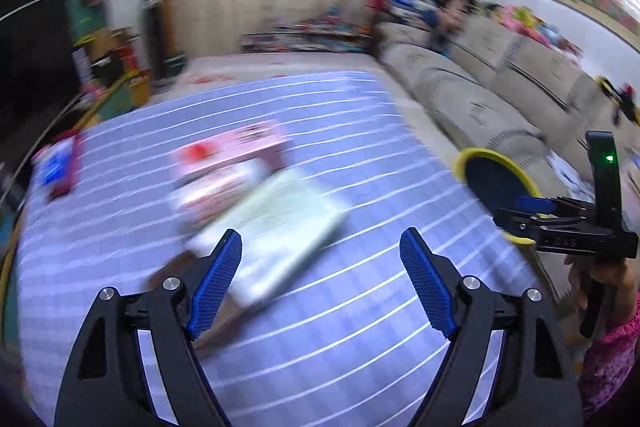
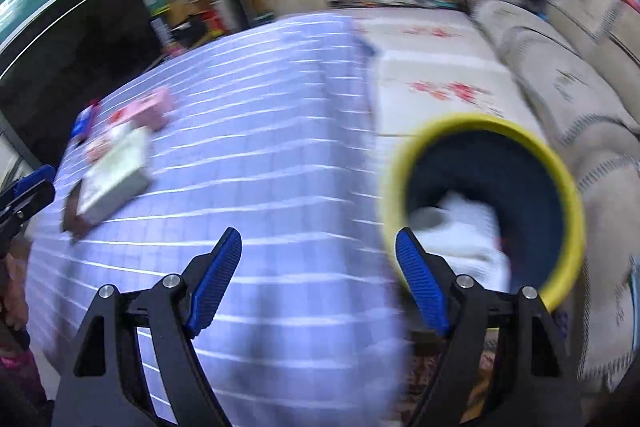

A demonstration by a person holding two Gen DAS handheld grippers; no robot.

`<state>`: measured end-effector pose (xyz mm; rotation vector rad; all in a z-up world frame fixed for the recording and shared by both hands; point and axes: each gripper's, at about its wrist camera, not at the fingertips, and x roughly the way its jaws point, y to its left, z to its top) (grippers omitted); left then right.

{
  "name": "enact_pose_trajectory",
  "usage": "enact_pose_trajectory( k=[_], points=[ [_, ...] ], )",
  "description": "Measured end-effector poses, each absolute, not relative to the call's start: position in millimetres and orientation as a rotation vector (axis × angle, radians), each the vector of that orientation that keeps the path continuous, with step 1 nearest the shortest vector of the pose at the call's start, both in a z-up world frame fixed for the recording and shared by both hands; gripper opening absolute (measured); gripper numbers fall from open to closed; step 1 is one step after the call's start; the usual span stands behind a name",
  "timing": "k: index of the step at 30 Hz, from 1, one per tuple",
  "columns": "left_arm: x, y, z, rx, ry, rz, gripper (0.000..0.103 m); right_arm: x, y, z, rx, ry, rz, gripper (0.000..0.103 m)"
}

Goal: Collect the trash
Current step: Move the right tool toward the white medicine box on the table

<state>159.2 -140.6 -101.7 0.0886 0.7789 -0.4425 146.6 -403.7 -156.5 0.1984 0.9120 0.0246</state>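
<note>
Hovering open right gripper (image 2: 318, 283), yellow-rimmed bin (image 2: 564, 195) just right, white trash (image 2: 468, 227) inside

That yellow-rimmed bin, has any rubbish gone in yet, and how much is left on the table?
Something white and crumpled already lies inside the yellow-rimmed bin. Both tools, left and right, are open and hold nothing. Several boxes, pink and pale green, plus a blue-red item, still lie on the striped tablecloth.
</note>
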Motion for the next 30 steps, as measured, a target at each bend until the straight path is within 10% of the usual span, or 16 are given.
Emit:
enact_pose_trajectory(
  k=[10, 30],
  points=[
    [128, -9, -124, -0.071, 0.811, -0.231, 0.081, 189, -248, -140, 0.042, 0.877, 0.295, 0.075],
    [124, 2, -125, -0.118, 0.798, -0.275, 0.082, 200, -177, -170, -0.176, 0.906, 0.250, 0.076]
  ],
)
